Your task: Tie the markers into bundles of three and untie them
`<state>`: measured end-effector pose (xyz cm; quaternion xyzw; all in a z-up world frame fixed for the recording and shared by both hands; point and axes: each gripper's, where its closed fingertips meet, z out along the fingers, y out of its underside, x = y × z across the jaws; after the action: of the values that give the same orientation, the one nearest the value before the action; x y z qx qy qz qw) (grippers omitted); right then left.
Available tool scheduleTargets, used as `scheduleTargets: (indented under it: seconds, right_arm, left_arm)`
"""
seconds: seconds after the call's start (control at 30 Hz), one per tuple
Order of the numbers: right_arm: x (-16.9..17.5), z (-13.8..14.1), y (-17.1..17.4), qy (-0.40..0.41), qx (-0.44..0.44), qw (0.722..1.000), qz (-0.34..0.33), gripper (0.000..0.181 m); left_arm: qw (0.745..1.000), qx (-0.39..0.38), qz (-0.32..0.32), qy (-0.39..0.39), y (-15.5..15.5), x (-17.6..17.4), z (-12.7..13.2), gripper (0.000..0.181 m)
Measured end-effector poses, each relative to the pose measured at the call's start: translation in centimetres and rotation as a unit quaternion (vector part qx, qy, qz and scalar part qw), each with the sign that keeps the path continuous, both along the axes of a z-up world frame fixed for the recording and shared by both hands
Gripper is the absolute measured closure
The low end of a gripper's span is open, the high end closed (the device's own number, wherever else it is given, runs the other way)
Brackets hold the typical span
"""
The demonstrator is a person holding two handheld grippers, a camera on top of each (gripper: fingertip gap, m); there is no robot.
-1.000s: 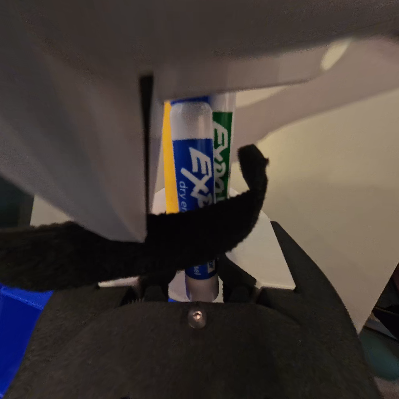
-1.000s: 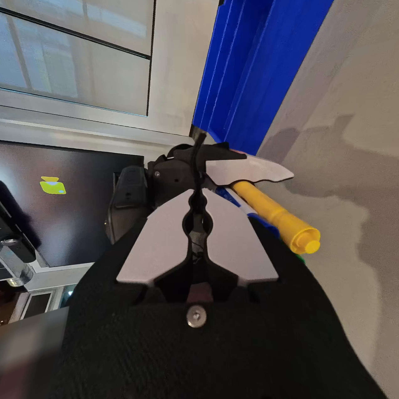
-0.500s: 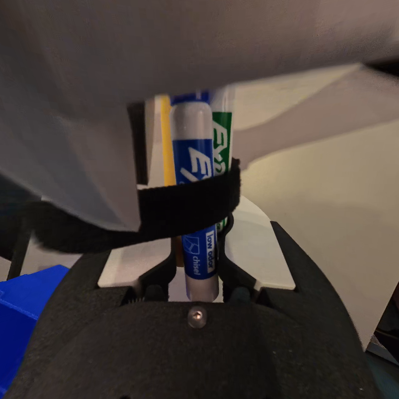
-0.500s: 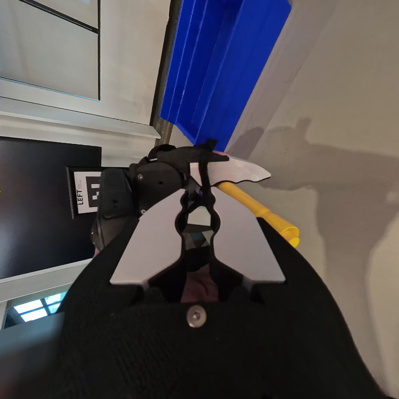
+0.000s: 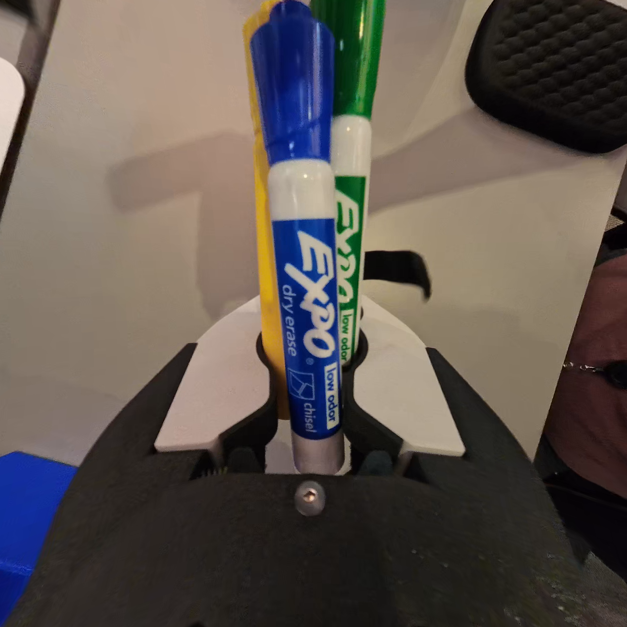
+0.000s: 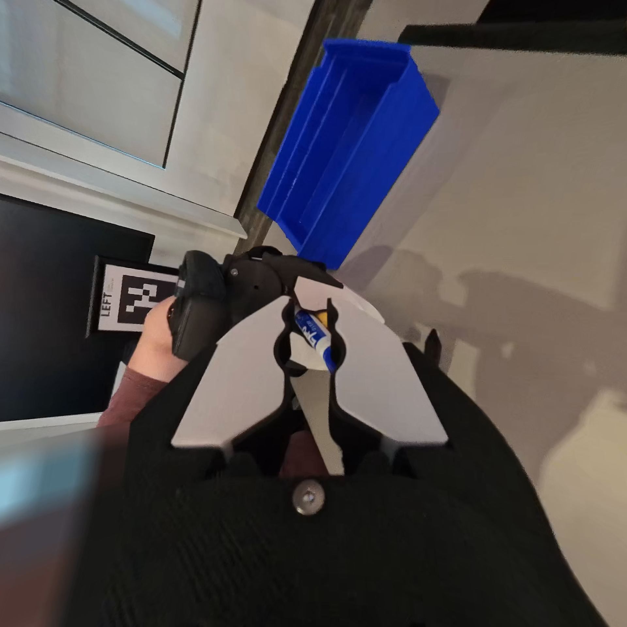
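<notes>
In the left wrist view my left gripper [image 5: 310,305] is shut on three markers that point away from me: a blue one [image 5: 302,271] in front, a green one [image 5: 351,210] to its right and a yellow one [image 5: 263,271] to its left. A black strap [image 5: 397,268] sticks out to the right behind the green marker and does not cross the markers' front. In the right wrist view my right gripper [image 6: 309,305] is open and empty. Through its gap I see the blue marker [image 6: 314,334] held by the left gripper's white fingers [image 6: 353,302].
A blue bin [image 6: 349,146] stands on the pale table [image 6: 509,203] beyond the left gripper; its corner shows in the left wrist view [image 5: 27,509]. A black mesh chair [image 5: 549,68] is at the upper right. A person's hand [image 6: 159,332] holds the left gripper. About 12 cm separates my left fingertips from my right.
My right gripper let go of the black strap, opened and drew back. The strap came off the front of the markers and now hangs at their right. The left gripper kept hold of the markers.
</notes>
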<state>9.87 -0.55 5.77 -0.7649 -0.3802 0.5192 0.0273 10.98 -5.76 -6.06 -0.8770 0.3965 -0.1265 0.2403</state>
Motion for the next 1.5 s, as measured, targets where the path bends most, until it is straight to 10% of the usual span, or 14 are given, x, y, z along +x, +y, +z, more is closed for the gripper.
scheduleTargets:
  seconds: [0.13,0.23,0.37,0.5,0.83,1.2,1.5]
  right_arm:
    - [2.1,4.1,-0.3,0.191,0.116,0.973,0.058,0.180]
    - [6.2,3.8,-4.3,0.317,0.276,0.886,0.196,0.177]
    - [10.1,-6.9,-4.8,0.235,0.515,0.776,0.278,0.157]
    - [14.5,-18.5,-3.9,0.084,0.570,0.717,0.392,0.171]
    - [11.9,-22.1,-10.4,0.121,0.531,0.704,0.456,0.160]
    - [11.4,-22.1,-7.4,0.105,0.620,0.649,0.429,0.141]
    - [9.8,-23.4,-7.7,0.057,0.592,0.615,0.517,0.177]
  left_arm:
    - [1.000,0.007,0.001,0.015,0.0,-0.9,-0.5,0.138]
    - [1.000,0.011,0.000,0.029,-0.2,-1.9,-0.8,0.138]
    - [0.999,0.010,-0.005,0.046,-1.4,-3.1,-0.9,0.138]
    - [0.998,0.003,0.004,0.057,-2.6,-4.3,-0.9,0.138]
    - [0.998,0.000,0.021,0.059,-2.6,-4.5,-0.6,0.138]
    - [0.997,-0.018,0.007,0.077,-3.3,-4.4,-1.4,0.138]
    - [0.997,-0.022,0.004,0.075,-3.0,-3.9,-1.4,0.138]
